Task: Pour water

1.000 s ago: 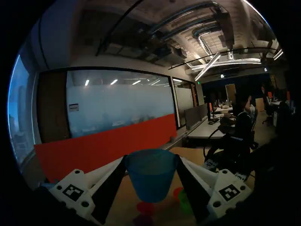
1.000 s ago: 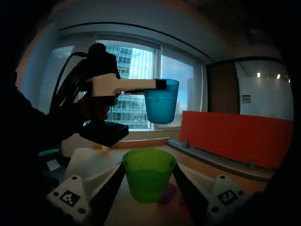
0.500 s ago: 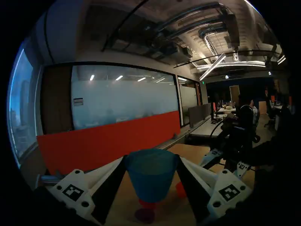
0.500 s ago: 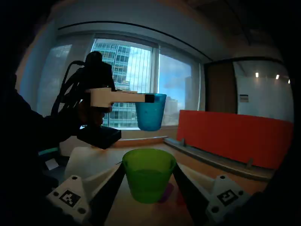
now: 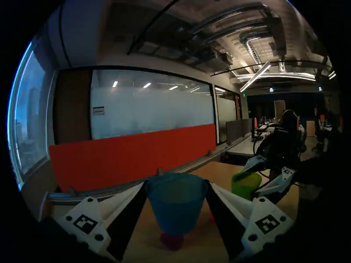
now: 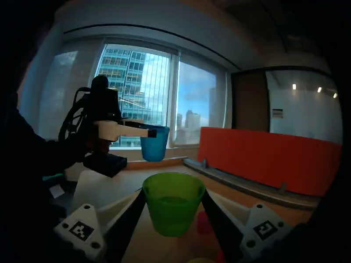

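In the left gripper view my left gripper (image 5: 176,201) is shut on an upright blue cup (image 5: 176,202), held above the wooden table (image 5: 145,239). To its right, farther off, hangs the green cup (image 5: 246,185) in the other gripper. In the right gripper view my right gripper (image 6: 173,204) is shut on the green cup (image 6: 173,202), upright with a little liquid low inside. Beyond it to the left, the blue cup (image 6: 154,143) hangs in the left gripper (image 6: 151,133), held by a hand in a dark sleeve (image 6: 48,151). The two cups are apart.
Small red cups (image 5: 172,240) (image 6: 202,222) stand on the table below the held cups. An orange partition (image 5: 131,151) under frosted glass runs along the table's far side. Large windows (image 6: 145,101) stand behind the left gripper. A seated person (image 5: 287,140) is at desks to the right.
The left gripper with the blue cup has drawn away from the right gripper, lower and smaller in its view. The green cup has come into the left gripper view at right.
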`<control>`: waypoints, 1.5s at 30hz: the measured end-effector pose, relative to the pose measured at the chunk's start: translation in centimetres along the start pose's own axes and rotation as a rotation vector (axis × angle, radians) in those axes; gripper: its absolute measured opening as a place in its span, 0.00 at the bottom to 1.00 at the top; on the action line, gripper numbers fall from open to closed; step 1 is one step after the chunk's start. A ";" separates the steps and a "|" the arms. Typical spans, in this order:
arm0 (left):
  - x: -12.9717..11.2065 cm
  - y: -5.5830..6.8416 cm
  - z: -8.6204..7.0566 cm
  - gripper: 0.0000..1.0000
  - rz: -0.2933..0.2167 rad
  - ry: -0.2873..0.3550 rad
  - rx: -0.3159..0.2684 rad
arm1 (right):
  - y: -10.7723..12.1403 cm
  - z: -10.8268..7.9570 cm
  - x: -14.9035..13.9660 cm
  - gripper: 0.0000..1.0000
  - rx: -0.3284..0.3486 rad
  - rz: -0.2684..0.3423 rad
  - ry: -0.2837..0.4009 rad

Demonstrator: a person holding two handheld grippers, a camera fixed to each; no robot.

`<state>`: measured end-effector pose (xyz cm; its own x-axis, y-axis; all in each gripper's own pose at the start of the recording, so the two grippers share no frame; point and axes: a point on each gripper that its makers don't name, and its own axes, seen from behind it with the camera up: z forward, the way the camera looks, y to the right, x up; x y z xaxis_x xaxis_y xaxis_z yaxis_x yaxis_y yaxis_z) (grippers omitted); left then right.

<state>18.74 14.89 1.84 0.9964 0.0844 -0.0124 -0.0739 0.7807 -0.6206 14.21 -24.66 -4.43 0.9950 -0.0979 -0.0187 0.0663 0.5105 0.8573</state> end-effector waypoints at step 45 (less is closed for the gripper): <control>-8.9 1.3 -1.1 0.89 -0.020 -0.159 -0.030 | 0.1 -2.9 -1.8 0.90 0.019 0.029 -0.070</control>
<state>9.87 14.47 0.26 0.9781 0.1681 0.1231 -0.0506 0.7647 -0.6424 12.63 -21.96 -5.85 0.9888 -0.1430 0.0421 0.0351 0.4976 0.8667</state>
